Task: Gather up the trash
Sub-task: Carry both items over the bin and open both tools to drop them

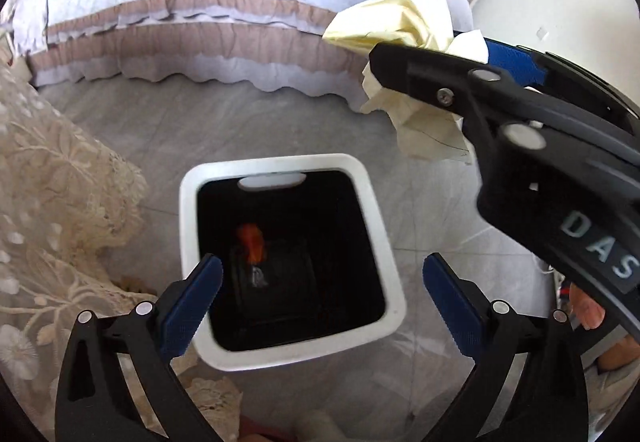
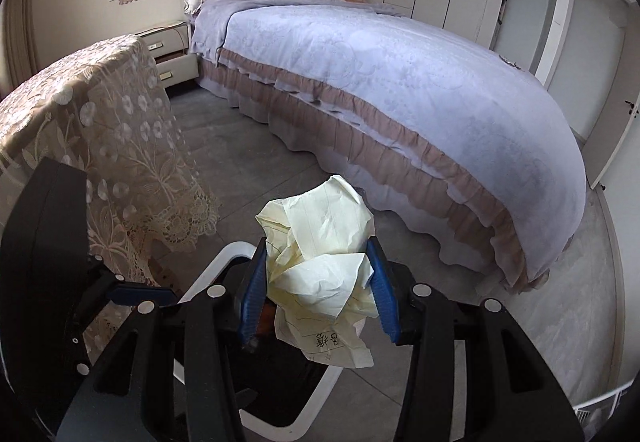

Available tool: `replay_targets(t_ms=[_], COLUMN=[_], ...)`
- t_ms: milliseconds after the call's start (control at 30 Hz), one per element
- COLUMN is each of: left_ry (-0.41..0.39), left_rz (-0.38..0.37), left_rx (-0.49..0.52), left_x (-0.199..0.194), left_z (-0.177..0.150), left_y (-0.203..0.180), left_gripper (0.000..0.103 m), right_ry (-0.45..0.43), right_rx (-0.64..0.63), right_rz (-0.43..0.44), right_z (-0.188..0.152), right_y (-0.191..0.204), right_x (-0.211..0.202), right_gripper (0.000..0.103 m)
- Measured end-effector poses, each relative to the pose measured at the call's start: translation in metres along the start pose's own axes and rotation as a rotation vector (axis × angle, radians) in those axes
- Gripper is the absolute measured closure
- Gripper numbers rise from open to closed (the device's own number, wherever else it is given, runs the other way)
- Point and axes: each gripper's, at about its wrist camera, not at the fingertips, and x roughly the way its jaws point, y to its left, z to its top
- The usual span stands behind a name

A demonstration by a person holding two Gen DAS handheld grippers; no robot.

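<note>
The left hand-held gripper (image 1: 322,284) gapes wide and empty above a white bin (image 1: 384,238) on the grey tiled floor (image 1: 160,134). At its two o'clock, the right hand-held gripper (image 2: 318,276) clamps a crumpled pale-yellow paper (image 2: 320,242) with faint writing. A lilac frilled bed (image 2: 400,82) lies at twelve, a lace-covered desk (image 2: 100,114) at nine.

Paper: we see a crumpled pale-yellow wad (image 2: 320,242) at our right gripper's (image 2: 318,284) twelve o'clock, pinched.
Bin: white-rimmed bin (image 1: 376,202), upright, open; blurred orange scrap (image 1: 251,243) inside.

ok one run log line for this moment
left gripper: open, empty, above bin | right gripper: shut on crumpled paper | orange item in bin
</note>
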Motion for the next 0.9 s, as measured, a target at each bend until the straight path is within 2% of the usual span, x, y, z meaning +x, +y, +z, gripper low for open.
replay_targets(t_ms=[100,267,500,567,600,633,800,900], left_ry=[-0.018,-0.036,-0.014,-0.017,-0.020,-0.021,-0.044,-0.060], left_rz=[0.058,0.170,0.219,0.222,0.224,0.224,0.208,0.202], left_rx=[0.020,0.069,0.108,0.104,0.103,0.102,0.086,0.090], left_x=[-0.010,-0.028,-0.039,-0.043,-0.045,-0.045,-0.054,-0.061], left_z=[-0.006,-0.020,-0.027,-0.028,-0.029,-0.028,-0.026,-0.024], left_y=[-0.001,-0.009,-0.008,-0.007,-0.007,-0.006,-0.004,-0.007], left_gripper=[0.005,0.005,0.005,0.005,0.005,0.005,0.005,0.005], right_ry=[0.018,0.093,0.164,0.177,0.184,0.183,0.185,0.164], right_rx=[0.007,0.015,0.006,0.009,0.010,0.015,-0.013,-0.015], right_rz=[0.023,0.129,0.195,0.217,0.231,0.235,0.164,0.153], right_z=[-0.001,-0.005,-0.012,-0.013,-0.013,-0.014,-0.014,-0.012], right_y=[0.000,0.009,0.026,0.029,0.030,0.030,0.038,0.039], right_x=[0.007,0.022,0.037,0.040,0.041,0.041,0.041,0.035], right_gripper=[0.055,0.055,0.053,0.046,0.028,0.005,0.004,0.004])
